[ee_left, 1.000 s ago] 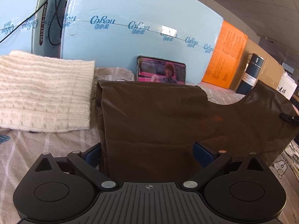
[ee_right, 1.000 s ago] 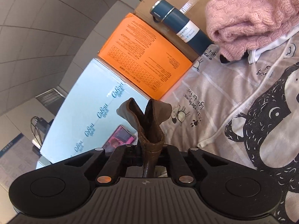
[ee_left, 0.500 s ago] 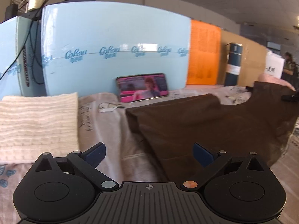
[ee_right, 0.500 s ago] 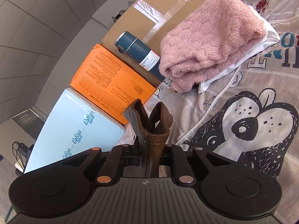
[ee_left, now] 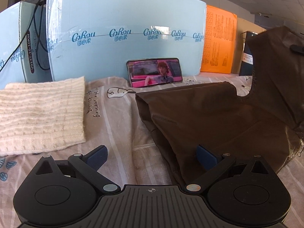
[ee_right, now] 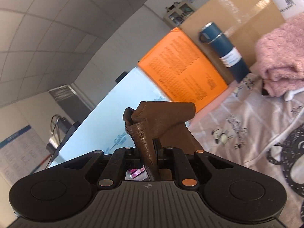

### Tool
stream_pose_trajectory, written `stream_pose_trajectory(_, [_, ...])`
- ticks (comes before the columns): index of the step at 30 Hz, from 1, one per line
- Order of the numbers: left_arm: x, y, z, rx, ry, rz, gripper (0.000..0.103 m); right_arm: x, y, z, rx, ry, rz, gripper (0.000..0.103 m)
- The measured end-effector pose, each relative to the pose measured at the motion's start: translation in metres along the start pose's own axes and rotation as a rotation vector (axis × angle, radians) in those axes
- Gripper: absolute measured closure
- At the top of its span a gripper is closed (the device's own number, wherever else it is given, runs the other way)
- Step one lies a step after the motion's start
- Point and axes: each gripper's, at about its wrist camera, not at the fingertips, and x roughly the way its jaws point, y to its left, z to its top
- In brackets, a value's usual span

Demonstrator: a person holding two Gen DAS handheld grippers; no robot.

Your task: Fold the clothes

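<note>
The right tool [ee_right: 150, 152] pinches one corner of the brown garment [ee_left: 218, 117] and holds it high, so the cloth can swing over itself. The rest lies on the bed [ee_left: 117, 117]. The left tool [ee_left: 152, 154] gapes wide, empty, at the near edge.

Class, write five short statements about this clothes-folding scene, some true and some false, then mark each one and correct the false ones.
1. The right tool is clamped on the brown leather-like garment. True.
2. The left tool grips the cream knitted sweater. False: it is open and holds nothing.
3. A phone with a lit screen leans against the light blue box. True.
4. The pink knitted garment lies beside the cream sweater. False: it lies near the dark blue flask.
</note>
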Motion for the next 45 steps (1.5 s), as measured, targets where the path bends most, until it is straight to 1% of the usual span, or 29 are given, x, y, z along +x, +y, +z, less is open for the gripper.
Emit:
stream_pose_trajectory(1, [0.000,0.000,0.000,-0.002,0.000,-0.001,0.002,0.006,0.012,-0.004,-0.033,0.021,0.019,0.093])
stream_pose_trajectory(6, [-0.001,0.002,-0.001,-0.015,0.001,-0.013,0.002,0.041,0.055,-0.048,-0.202,0.184,0.055,0.093])
stream_pose_trajectory(9, [-0.002,0.004,-0.001,-0.027,-0.002,-0.022,0.002,0.058,0.063,-0.076,-0.260,0.291,0.052,0.092])
stream_pose_trajectory(11, [-0.003,0.004,-0.001,-0.031,-0.008,-0.024,0.002,0.063,0.065,-0.092,-0.283,0.346,0.050,0.087])
stream_pose_trajectory(14, [-0.005,0.005,0.000,-0.042,-0.021,-0.024,0.002,0.062,0.067,-0.108,-0.326,0.399,0.076,0.069])
stream_pose_trajectory(15, [-0.006,0.006,0.000,-0.048,-0.025,-0.024,0.002,0.059,0.066,-0.110,-0.340,0.417,0.093,0.057])
stream_pose_trajectory(16, [-0.006,0.007,0.000,-0.056,-0.030,-0.024,0.002,0.057,0.066,-0.113,-0.354,0.434,0.111,0.040])
stream_pose_trajectory(18, [-0.007,0.009,0.001,-0.070,-0.041,-0.022,0.002,0.052,0.066,-0.118,-0.381,0.468,0.145,0.022])
stream_pose_trajectory(20, [-0.008,0.011,0.002,-0.084,-0.057,-0.020,0.002,0.048,0.065,-0.122,-0.407,0.500,0.178,0.021])
stream_pose_trajectory(22, [-0.012,0.013,0.002,-0.099,-0.087,-0.025,0.002,0.042,0.059,-0.122,-0.409,0.501,0.191,0.019])
stream_pose_trajectory(24, [-0.019,0.014,0.003,-0.118,-0.151,-0.047,0.002,0.036,0.052,-0.115,-0.391,0.493,0.212,0.019])
stream_pose_trajectory(26, [-0.027,0.013,0.006,-0.137,-0.221,-0.065,0.002,0.030,0.044,-0.102,-0.369,0.449,0.221,0.015])
stream_pose_trajectory(27, [-0.030,0.010,0.009,-0.138,-0.242,-0.067,0.001,0.028,0.040,-0.094,-0.363,0.417,0.209,0.013])
stream_pose_trajectory(29, [-0.034,0.001,0.017,-0.129,-0.252,-0.070,0.001,0.027,0.032,-0.077,-0.361,0.353,0.163,0.012])
stream_pose_trajectory(33, [-0.033,-0.028,0.033,-0.073,-0.223,-0.079,0.001,0.037,0.021,-0.056,-0.378,0.279,0.082,0.010])
stream_pose_trajectory(36, [-0.023,-0.049,0.037,0.010,-0.168,-0.071,0.001,0.050,0.010,-0.048,-0.397,0.276,0.023,0.008])
stream_pose_trajectory(38, [-0.009,-0.057,0.034,0.067,-0.093,-0.054,0.001,0.056,0.002,-0.049,-0.408,0.278,-0.022,0.008])
stream_pose_trajectory(41, [0.014,-0.060,0.020,0.135,0.017,-0.043,0.000,0.062,-0.017,-0.049,-0.372,0.300,-0.073,0.008])
stream_pose_trajectory(44, [0.015,-0.050,0.016,0.085,0.024,-0.080,0.000,0.065,-0.036,-0.048,-0.306,0.328,-0.084,0.008])
stream_pose_trajectory(45, [0.012,-0.047,0.018,0.063,0.014,-0.094,0.000,0.066,-0.041,-0.048,-0.283,0.338,-0.087,0.008])
